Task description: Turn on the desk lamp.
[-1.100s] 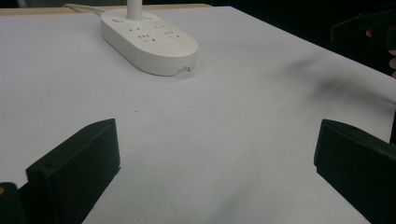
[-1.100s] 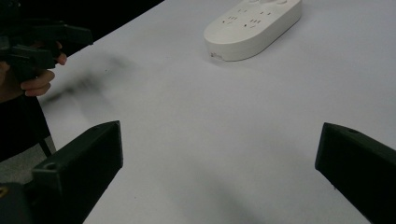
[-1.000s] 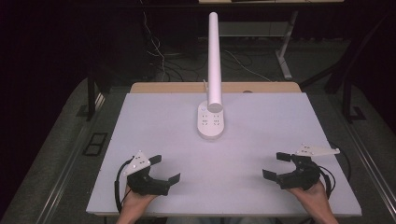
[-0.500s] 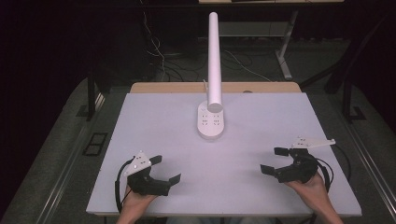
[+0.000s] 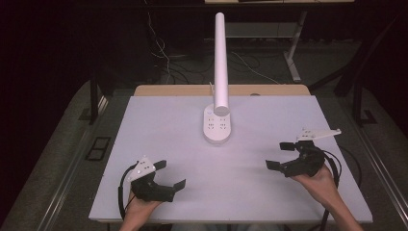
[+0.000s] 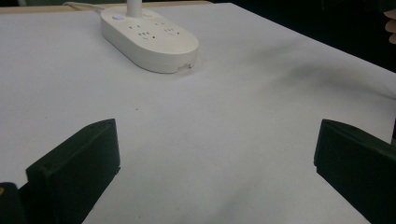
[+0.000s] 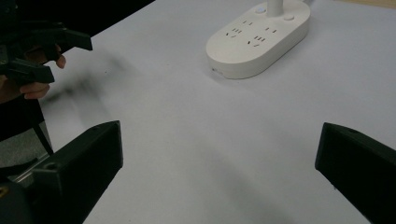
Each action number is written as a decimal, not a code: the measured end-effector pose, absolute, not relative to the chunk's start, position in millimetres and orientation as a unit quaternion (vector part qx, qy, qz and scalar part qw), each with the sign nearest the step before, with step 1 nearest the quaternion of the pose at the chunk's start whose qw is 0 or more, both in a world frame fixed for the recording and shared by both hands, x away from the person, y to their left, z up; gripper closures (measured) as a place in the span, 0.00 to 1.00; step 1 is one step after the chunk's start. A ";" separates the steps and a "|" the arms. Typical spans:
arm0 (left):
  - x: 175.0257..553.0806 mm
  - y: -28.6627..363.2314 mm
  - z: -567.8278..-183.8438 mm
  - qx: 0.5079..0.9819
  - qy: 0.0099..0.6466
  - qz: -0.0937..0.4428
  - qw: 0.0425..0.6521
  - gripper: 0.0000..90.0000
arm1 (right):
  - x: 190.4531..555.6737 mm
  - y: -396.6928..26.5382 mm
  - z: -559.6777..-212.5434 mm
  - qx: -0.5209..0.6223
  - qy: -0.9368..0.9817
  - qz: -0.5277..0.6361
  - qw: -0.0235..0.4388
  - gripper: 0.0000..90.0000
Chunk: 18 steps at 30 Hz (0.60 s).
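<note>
Resting low over the white table (image 5: 192, 125), left gripper (image 5: 169, 174) jaws wide apart, right gripper (image 5: 284, 155) also spread, cream oval power strip (image 5: 217, 126) ahead between them.

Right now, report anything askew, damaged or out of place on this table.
Nothing stands out. The white power strip base sits flat on the table with its white column upright and no visible damage. The left gripper and right gripper are both open, holding nothing.
</note>
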<state>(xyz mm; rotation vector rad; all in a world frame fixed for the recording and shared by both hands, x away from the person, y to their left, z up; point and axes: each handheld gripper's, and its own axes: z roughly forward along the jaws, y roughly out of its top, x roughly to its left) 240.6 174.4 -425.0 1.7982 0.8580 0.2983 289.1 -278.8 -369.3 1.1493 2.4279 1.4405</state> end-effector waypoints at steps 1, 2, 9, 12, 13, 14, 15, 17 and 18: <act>240.6 174.6 -424.9 0.754 0.360 0.125 0.534 0.00 | 290.6 -278.0 -368.5 0.375 0.797 0.471 0.046 0.01; 240.6 174.6 -424.9 0.754 0.360 0.125 0.534 0.00 | 292.3 -277.4 -367.7 0.373 0.799 0.470 0.046 0.01; 240.3 174.2 -425.0 0.756 0.360 0.125 0.533 0.00 | 303.2 -270.8 -361.7 0.368 0.805 0.464 0.043 0.01; 240.3 174.3 -424.8 0.757 0.358 0.125 0.532 0.00 | 306.0 -269.8 -360.3 0.368 0.805 0.463 0.043 0.01; 240.3 174.3 -424.8 0.757 0.358 0.125 0.532 0.00 | 307.5 -269.1 -359.5 0.367 0.806 0.462 0.043 0.01; 240.3 174.4 -424.8 0.757 0.358 0.125 0.532 0.00 | 310.3 -267.7 -358.3 0.367 0.807 0.461 0.042 0.01; 240.2 174.3 -424.9 0.757 0.359 0.125 0.532 0.00 | 310.3 -267.7 -358.3 0.367 0.807 0.461 0.042 0.01; 240.1 174.3 -424.8 0.757 0.359 0.126 0.532 0.00 | 312.8 -266.2 -357.6 0.367 0.809 0.458 0.041 0.01; 240.2 174.4 -424.9 0.757 0.359 0.126 0.532 0.00 | 315.5 -265.0 -357.4 0.366 0.810 0.456 0.042 0.01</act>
